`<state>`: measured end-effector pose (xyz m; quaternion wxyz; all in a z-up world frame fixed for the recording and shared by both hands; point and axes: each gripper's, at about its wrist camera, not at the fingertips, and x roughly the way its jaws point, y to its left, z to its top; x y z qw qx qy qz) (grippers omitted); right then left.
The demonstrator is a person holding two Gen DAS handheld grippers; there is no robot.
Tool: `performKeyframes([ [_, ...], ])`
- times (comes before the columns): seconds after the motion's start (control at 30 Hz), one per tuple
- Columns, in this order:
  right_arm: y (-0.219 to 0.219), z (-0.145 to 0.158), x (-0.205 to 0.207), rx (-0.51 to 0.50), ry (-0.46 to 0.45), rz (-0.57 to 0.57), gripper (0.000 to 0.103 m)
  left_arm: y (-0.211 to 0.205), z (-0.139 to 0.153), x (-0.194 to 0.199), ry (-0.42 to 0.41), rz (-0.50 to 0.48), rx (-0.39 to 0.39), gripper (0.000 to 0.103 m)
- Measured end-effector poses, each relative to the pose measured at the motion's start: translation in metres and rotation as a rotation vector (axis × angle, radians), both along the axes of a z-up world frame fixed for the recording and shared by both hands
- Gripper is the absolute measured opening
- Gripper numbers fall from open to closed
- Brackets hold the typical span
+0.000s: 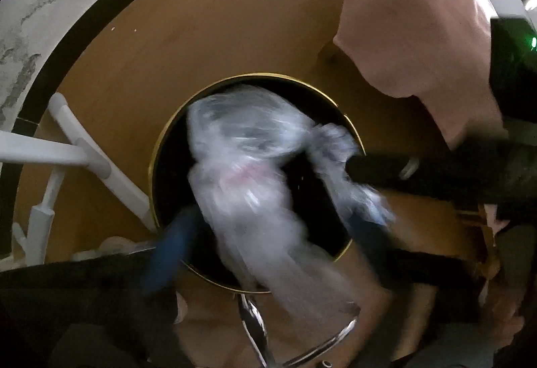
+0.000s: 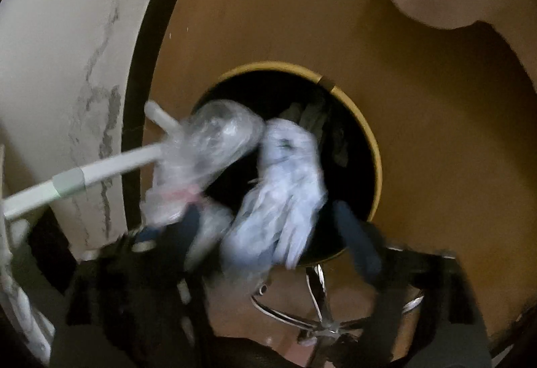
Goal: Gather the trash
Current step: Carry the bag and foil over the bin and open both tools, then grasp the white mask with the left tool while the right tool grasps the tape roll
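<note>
A crumpled clear plastic bag [image 1: 248,173], blurred, hangs lengthwise over the mouth of a round black waste bin with a gold rim [image 1: 154,166]; a faint pink patch shows through its middle. Its upper end is a rounded bulge above the bin's dark inside, and its lower end reaches past the near rim. Beside it, a wad of white crumpled paper or film [image 2: 288,186], also blurred, sits over the bin opening, touching the clear bag's bulge [image 2: 221,133]. The bin stands upright on a brown floor; darker scraps lie deep inside it.

Crumpled white trash [image 2: 285,186] blurs between spread fingers [image 2: 357,240] above black bin [image 2: 376,166]
</note>
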<state>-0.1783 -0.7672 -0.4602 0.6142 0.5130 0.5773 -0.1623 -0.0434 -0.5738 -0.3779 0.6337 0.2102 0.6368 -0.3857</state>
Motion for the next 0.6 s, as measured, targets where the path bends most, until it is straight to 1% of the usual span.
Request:
performKeyframes([
  [0.07, -0.007, 0.01, -0.006, -0.018, 0.002, -0.018, 0.086, -0.005, 0.004, -0.008, 0.013, -0.04, -0.021, 0.097],
  [0.13, -0.017, 0.027, -0.018, -0.04, 0.001, -0.042, 0.086, -0.01, 0.016, -0.019, 0.005, -0.08, -0.054, 0.097],
  [0.2, -0.034, 0.064, -0.037, -0.122, -0.015, -0.078, 0.086, -0.014, 0.031, -0.032, -0.003, -0.121, -0.083, 0.097],
  [0.23, -0.043, 0.09, -0.047, -0.186, -0.028, -0.091, 0.086, -0.02, 0.051, -0.049, -0.013, -0.175, -0.13, 0.097],
  [0.3, -0.053, 0.14, -0.064, -0.302, -0.066, -0.12, 0.086, -0.026, 0.085, -0.072, -0.046, -0.245, -0.203, 0.097],
  [0.33, -0.058, 0.181, -0.08, -0.395, -0.105, -0.147, 0.086, -0.031, 0.123, -0.092, -0.079, -0.302, -0.289, 0.097],
  [0.37, -0.059, 0.209, -0.092, -0.459, -0.135, -0.168, 0.088, -0.031, 0.146, -0.102, -0.099, -0.329, -0.337, 0.097],
  [0.4, -0.059, 0.238, -0.103, -0.527, -0.168, -0.194, 0.094, -0.031, 0.174, -0.112, -0.124, -0.357, -0.397, 0.097],
  [0.43, -0.054, 0.278, -0.12, -0.629, -0.219, -0.235, 0.097, -0.027, 0.213, -0.121, -0.163, -0.383, -0.477, 0.097],
  [0.5, -0.038, 0.33, -0.14, -0.771, -0.291, -0.292, 0.097, -0.009, 0.276, -0.125, -0.241, -0.38, -0.606, 0.097],
  [0.53, -0.027, 0.353, -0.145, -0.83, -0.339, -0.307, 0.097, 0.007, 0.309, -0.121, -0.288, -0.36, -0.666, 0.097],
  [0.57, -0.018, 0.366, -0.146, -0.866, -0.371, -0.307, 0.097, 0.025, 0.337, -0.114, -0.337, -0.325, -0.708, 0.097],
  [0.6, -0.007, 0.378, -0.144, -0.899, -0.398, -0.297, 0.097, 0.04, 0.353, -0.107, -0.371, -0.293, -0.724, 0.097],
])
